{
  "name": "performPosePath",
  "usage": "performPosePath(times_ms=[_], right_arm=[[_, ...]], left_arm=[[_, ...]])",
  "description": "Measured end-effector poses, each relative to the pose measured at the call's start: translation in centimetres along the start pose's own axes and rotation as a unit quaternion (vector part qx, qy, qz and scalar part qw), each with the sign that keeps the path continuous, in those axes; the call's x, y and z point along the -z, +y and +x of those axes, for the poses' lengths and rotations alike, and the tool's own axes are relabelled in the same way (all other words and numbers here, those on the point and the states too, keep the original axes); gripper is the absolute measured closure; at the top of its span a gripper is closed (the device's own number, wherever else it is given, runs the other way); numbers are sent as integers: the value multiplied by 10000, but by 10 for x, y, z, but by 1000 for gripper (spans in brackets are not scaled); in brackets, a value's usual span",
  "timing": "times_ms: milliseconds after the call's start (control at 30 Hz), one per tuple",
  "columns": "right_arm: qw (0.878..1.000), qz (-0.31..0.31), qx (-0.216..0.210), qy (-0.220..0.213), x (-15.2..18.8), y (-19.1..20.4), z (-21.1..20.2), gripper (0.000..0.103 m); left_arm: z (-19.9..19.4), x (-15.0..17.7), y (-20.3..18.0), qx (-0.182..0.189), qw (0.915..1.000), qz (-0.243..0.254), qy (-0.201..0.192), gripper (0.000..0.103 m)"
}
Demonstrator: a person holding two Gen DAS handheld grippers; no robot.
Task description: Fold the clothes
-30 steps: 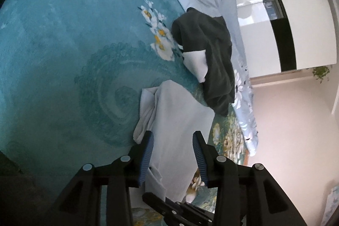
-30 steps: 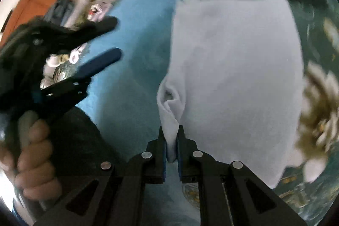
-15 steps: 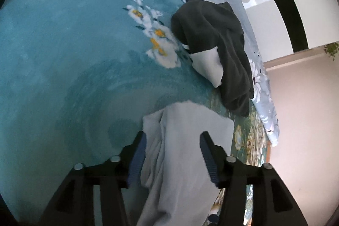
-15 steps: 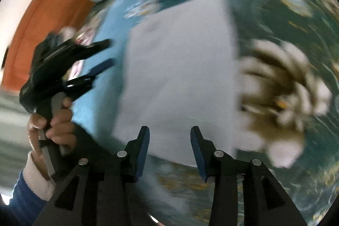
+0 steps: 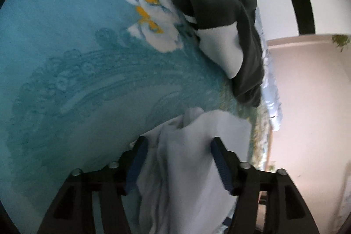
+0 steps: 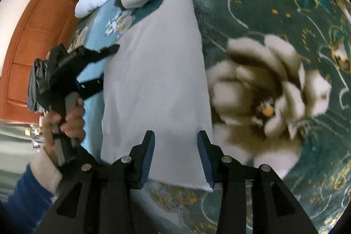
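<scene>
We hold both grippers, left (image 5: 178,159) and right (image 6: 175,152), released over the white garment (image 6: 153,80) near the blanket's (image 5: 65,58) edge.

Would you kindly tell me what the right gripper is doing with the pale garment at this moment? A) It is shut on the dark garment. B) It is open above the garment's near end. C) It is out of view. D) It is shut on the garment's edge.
B: in the right wrist view the right gripper has its jaws spread wide, with the pale garment lying flat on the floral blanket between and beyond them, nothing pinched.
</scene>
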State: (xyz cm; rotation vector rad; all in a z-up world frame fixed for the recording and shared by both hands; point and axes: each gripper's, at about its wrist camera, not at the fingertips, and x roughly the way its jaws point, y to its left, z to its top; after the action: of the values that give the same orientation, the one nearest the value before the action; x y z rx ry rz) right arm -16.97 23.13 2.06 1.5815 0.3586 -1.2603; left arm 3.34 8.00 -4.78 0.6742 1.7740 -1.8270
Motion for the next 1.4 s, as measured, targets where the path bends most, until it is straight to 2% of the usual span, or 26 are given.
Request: performPosePath(times_ms=[133,233,300,333,367,467,567,667,900,1100,1200,1233,1267,1300,1333,1400], right_arm=[[10000,31,-29,61,-6,6,7,62],[9999,54,-50,107,-11,10,11,59],[9998,157,-115,104,-10,8,10,59],[9996,216,-142,97,-8,6,8,59],[9994,275,-166,89,-6,4,4,59],[9990,383,-222,10,-3,1,-2,59],[9988,397,-252,-148,2,-2,-16,59],[9986,414,-149,-306,4,-6,-22,59],[9968,533,172,-563,5,-24,-30,58],[9982,558,160,-169,16,-30,-2,58],[9981,599,161,-49,24,-32,7,58],[9980,621,140,-47,25,-33,8,58],[9980,620,120,-43,26,-34,7,58],[9981,611,107,-27,26,-34,7,58],[9981,603,98,-7,25,-35,7,58],[9979,642,70,29,25,-37,6,58]], left_arm=[[3,-4,3,144,9999,4,60,34],[3,-2,-1,-7,9997,227,45,36],[4,1,-4,-180,9989,428,26,44],[4,3,-7,-327,9979,568,11,54],[4,4,-9,-398,9972,634,-14,69],[-1,9,-10,-414,9971,636,-114,83],[-5,14,-12,-430,9968,638,-214,89],[-14,17,-13,-375,9969,616,-305,91],[-25,17,-10,-304,9977,452,-398,92],[-28,17,-6,-286,9984,268,-418,92],[-22,14,-7,-254,9987,313,-312,88],[-20,13,-7,-249,9987,347,-278,76],[-18,13,-8,-244,9987,381,-244,55],[-15,12,-9,-238,9986,415,-209,47],[-13,11,-10,-233,9986,450,-175,43],[-8,10,-11,-222,9984,518,-106,42]])
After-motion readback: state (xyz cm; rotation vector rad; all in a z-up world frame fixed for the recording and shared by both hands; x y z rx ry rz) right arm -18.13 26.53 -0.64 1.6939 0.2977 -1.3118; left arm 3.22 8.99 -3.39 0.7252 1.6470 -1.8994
